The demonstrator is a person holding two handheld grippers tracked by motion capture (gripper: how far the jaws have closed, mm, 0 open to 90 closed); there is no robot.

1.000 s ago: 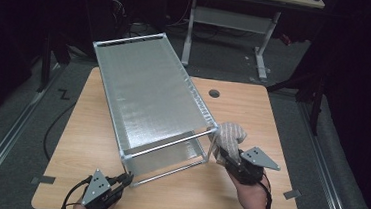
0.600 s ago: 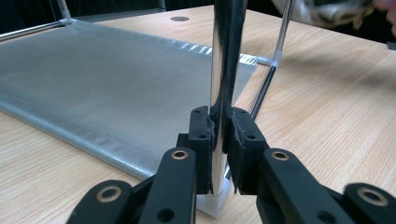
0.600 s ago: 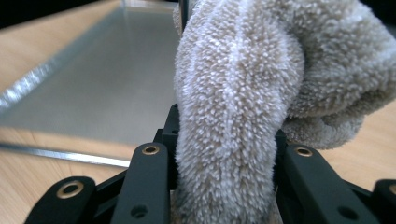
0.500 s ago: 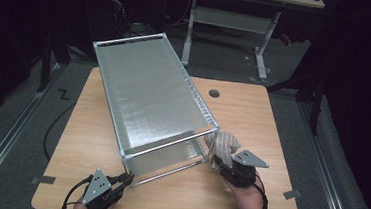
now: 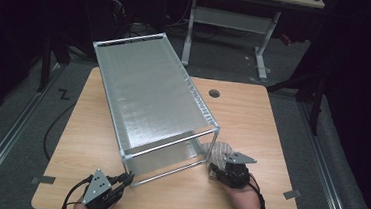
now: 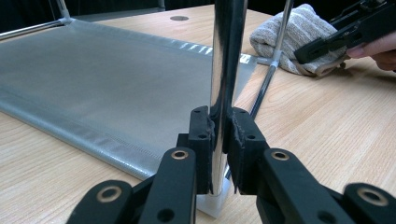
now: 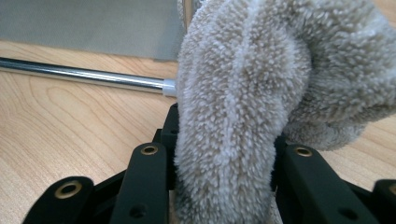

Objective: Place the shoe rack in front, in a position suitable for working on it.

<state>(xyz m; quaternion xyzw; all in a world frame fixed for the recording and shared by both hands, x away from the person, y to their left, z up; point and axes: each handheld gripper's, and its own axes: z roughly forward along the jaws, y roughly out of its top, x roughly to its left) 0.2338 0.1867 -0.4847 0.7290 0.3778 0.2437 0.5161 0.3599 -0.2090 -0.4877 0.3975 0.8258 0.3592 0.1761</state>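
Note:
A metal-framed rack with grey mesh fabric shelves (image 5: 149, 99) stands on the wooden table (image 5: 252, 120). My left gripper (image 5: 123, 179) is shut on the upright chrome post (image 6: 224, 60) at the rack's near left corner, just above its white foot. My right gripper (image 5: 218, 163) is shut on a folded beige towel (image 5: 218, 150) (image 7: 238, 102) and holds it low against the rack's near right corner, close to the tabletop. The towel (image 6: 299, 35) and the right gripper (image 6: 322, 44) also appear at the far right of the left gripper view.
The table has a cable hole (image 5: 214, 93) at the back. Bare wood lies to the right of the rack and along the front edge. A second table frame (image 5: 230, 18) stands behind, on a dark floor.
My right gripper has come down with the towel, from beside the rack's upper corner to low near the tabletop. The left gripper has kept its hold on the post.

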